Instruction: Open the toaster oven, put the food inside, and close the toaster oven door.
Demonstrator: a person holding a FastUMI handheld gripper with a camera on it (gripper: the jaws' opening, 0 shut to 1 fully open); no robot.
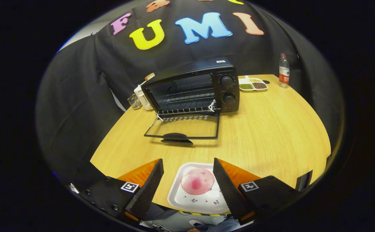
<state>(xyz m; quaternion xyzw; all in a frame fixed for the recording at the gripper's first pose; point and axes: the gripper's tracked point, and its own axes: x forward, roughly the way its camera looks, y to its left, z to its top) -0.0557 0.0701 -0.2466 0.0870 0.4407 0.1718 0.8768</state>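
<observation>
Your claw (187,167) spread wide around a square white tray (178,197) holding a pink round bun (197,181), untouched — beyond, boxy black toaster oven (192,88), glass door (184,129) flat on the wood-grain desk (271,135).

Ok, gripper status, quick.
Gripper: open, fingers on either side of the white tray with the pink food, not pressing on it.
</observation>
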